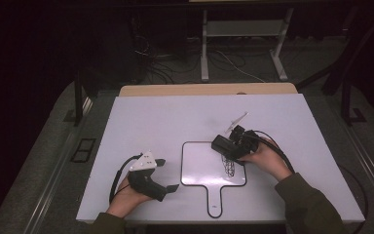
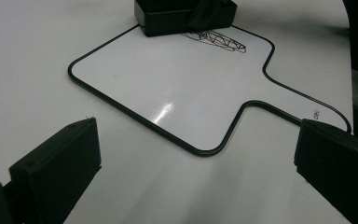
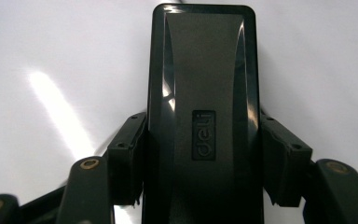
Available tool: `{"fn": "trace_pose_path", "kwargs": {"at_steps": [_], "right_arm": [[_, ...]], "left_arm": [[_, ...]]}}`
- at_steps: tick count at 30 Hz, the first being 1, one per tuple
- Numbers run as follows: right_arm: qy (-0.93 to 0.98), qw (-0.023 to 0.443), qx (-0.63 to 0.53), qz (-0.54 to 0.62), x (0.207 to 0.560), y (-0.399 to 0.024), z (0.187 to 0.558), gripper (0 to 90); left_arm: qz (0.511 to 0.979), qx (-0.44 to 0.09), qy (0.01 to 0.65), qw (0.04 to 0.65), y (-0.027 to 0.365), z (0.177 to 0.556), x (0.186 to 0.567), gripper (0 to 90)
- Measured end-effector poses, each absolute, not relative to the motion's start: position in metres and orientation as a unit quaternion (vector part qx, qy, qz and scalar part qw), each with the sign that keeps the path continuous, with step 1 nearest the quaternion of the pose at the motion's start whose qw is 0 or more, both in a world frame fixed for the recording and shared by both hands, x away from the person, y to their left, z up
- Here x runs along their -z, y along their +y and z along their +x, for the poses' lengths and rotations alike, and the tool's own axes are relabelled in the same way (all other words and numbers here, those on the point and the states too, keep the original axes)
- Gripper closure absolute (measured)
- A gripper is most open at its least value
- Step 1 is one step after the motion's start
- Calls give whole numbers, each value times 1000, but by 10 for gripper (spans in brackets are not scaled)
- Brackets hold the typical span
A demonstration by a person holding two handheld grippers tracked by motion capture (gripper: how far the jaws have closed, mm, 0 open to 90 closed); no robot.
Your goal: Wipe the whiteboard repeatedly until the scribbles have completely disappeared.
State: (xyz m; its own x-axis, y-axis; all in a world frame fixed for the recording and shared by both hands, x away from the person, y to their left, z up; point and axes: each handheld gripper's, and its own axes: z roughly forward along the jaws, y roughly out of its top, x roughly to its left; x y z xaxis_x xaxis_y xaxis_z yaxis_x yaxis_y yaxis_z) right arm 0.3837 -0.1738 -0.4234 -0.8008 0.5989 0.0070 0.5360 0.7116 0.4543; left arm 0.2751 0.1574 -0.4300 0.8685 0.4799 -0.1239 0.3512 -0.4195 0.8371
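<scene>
Wiping: judged as the step in hand; the right tongs [image 1: 226, 144] grip a black eraser [image 3: 204, 116] over the scribble [image 1: 230, 167] on the small whiteboard [image 1: 199, 161].

Right tongs: closed on the eraser, one jaw pressed to each long side, near the end that faces the hand; the eraser's far end juts well ahead of the jaws.

Eraser position: in the high view it sits at the board's far right corner, and the scribble lies just on the hand's side of it, mostly under the tongs.

Left tongs: the left tongs [image 1: 168, 174] have their jaws wide apart and hold nothing; the board's edge and handle [image 2: 307, 105] lie just ahead of them, not touched.

Contact: I cannot tell whether the eraser's underside lies flat on the board; it should, so that the whole face rubs.

Stroke: drawing the eraser back toward the hand, along the scribble's length, should cover the ink in few passes.

Pressure: firm but even; tilting would leave streaks.

Board drift: the board lies loose on the white worktop [image 1: 146, 117] and may slide with the stroke; resting the left tongs on the handle would likely steady it.

Grip check: the jaws hold the eraser's smooth sides, so a hard push could twist it.
</scene>
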Motion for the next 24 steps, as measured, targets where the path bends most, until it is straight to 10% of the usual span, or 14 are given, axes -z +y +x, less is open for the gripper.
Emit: {"fn": "trace_pose_path", "kwargs": {"at_steps": [24], "right_arm": [[920,73,-214,318,422,-180,376,387]], "left_arm": [[839,-67,248,479,157,274,429,0]]}}
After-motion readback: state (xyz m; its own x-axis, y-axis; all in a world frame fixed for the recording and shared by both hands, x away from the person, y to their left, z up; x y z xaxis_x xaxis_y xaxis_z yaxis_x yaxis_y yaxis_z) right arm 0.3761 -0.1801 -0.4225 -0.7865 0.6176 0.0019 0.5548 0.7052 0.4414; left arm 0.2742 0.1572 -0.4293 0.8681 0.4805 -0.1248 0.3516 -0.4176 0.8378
